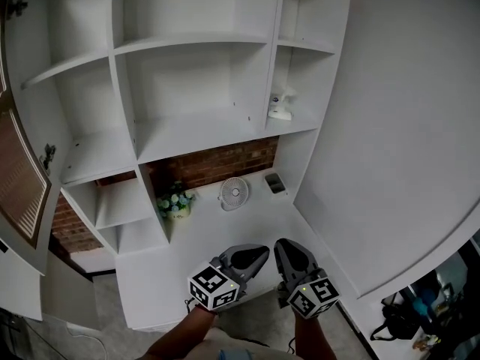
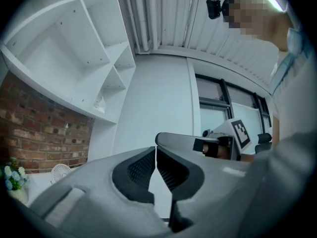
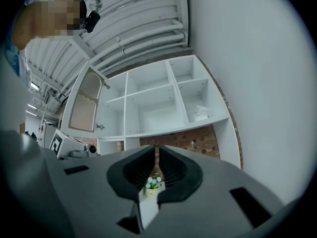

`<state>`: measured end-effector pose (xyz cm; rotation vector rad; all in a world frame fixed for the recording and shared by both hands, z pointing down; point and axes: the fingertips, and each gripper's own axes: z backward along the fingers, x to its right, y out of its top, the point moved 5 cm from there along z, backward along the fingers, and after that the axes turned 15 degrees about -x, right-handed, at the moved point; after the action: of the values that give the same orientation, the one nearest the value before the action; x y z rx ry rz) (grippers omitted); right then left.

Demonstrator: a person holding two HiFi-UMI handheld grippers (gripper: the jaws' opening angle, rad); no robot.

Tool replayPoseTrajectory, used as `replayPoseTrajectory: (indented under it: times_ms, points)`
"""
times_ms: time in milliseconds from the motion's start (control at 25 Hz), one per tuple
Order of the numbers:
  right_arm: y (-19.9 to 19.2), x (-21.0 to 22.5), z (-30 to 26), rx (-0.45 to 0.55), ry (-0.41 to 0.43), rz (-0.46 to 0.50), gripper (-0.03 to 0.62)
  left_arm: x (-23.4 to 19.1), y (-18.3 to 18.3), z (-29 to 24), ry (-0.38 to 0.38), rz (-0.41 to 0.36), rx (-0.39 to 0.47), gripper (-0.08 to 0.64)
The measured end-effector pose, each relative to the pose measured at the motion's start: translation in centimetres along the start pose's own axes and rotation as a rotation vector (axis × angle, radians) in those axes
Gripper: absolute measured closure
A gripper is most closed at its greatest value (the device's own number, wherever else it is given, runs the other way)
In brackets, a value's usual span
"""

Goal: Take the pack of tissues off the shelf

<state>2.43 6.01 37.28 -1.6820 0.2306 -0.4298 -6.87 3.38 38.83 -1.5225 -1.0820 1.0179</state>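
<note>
Jaws pressed together and empty on left gripper (image 1: 257, 253) and right gripper (image 1: 286, 247), well short of the shelf (image 1: 225, 128). Risks shoving the pack of tissues (image 1: 280, 109) farther back unless spread first.

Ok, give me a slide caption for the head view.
Left tongs and right tongs, both shut, face shelves holding the tissue pack.

A: How are the grippers set?
B: Side by side — left gripper (image 1: 255, 253) and right gripper (image 1: 288, 247) point about level, tips angled toward each other.
A: And the jaws?
B: Both pairs closed on nothing; left forearm (image 1: 176, 340) and right forearm (image 1: 313, 345) extend behind them.
</note>
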Motion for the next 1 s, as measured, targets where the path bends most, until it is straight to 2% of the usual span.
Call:
replayPoseTrajectory:
  times_ms: [360, 760, 1000]
  points:
    - [0.7, -0.1, -4.9, 0.003, -0.015, 0.005, 0.571, -4.9, 0.1, 0.8, -0.019, -0.006, 0.006, 0.546]
    - [0.5, 1.3, -7.1, -0.011, -0.002, -0.010, 0.572, -6.8, -0.6, -0.2, -0.031, 0.023, 0.000, 0.545]
    - [1.0, 3.2, -8.4, -0.010, 0.022, -0.007, 0.572, -8.3, 0.1, -1.2, 0.005, 0.025, 0.011, 0.546]
